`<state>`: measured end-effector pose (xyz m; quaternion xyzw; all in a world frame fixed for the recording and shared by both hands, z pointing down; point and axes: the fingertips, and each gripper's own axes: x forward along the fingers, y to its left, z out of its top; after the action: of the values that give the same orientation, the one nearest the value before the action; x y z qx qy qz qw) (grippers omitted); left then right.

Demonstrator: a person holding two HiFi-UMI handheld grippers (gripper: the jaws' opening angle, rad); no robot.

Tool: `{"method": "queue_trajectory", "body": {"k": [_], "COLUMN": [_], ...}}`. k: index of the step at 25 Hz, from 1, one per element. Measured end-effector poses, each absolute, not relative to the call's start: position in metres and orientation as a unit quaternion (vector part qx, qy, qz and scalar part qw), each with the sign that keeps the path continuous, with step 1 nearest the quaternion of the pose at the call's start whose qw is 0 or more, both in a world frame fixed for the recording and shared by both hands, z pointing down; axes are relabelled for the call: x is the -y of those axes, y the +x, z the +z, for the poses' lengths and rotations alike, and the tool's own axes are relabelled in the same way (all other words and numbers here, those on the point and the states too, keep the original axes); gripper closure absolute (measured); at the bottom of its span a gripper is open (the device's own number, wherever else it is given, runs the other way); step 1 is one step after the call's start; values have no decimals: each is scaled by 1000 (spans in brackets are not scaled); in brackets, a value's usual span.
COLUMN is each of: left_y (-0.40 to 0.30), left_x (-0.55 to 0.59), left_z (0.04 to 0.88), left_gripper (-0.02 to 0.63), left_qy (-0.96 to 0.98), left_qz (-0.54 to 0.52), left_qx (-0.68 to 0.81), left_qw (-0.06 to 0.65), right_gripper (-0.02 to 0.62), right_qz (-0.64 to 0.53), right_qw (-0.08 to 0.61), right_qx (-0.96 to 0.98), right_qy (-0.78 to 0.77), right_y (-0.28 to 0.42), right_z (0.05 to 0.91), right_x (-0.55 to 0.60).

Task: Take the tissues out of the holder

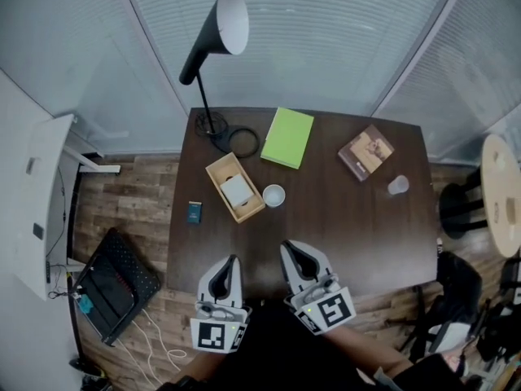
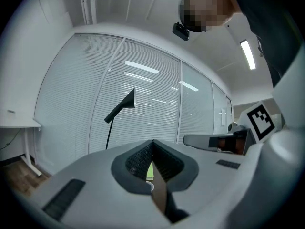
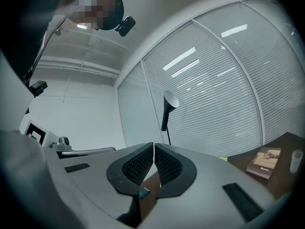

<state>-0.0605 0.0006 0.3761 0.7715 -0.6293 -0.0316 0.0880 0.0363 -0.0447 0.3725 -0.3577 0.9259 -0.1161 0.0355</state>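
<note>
Left hand-held gripper [image 1: 233,261] and right hand-held gripper [image 1: 290,248] are held over the surface [image 1: 366,235] edge, on the near side of the holder [image 1: 215,169], jaws fully closed, nothing gripped. Tissues [image 1: 237,191] are seated inside the holder; a cup [image 1: 273,195] is set just beside it.

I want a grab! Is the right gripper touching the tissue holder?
Apart. The head view shows bare table between the right gripper and the tissue holder.
</note>
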Motion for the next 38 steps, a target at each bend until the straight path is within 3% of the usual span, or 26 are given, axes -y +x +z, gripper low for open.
{"method": "queue_trajectory", "body": {"k": [3, 11, 24, 38], "left_y": [-68, -108, -168, -217], "left_x": [12, 43, 78, 94], "left_z": [370, 393, 404, 422], "left_gripper": [610, 611, 611, 611], "left_qy": [768, 776, 797, 794], "left_qz": [-39, -42, -56, -93], "left_qx": [636, 623, 591, 582], "left_qw": [65, 85, 109, 147], "right_gripper": [594, 594, 591, 477], "right_qz": [-121, -149, -156, -196], "right_qw": [27, 7, -104, -256], "right_qx": [-924, -912, -905, -870], "right_qy": [-362, -382, -382, -372], "right_y": [34, -2, -77, -102], "right_z": [376, 388, 456, 557], "right_x": [54, 80, 137, 185]}}
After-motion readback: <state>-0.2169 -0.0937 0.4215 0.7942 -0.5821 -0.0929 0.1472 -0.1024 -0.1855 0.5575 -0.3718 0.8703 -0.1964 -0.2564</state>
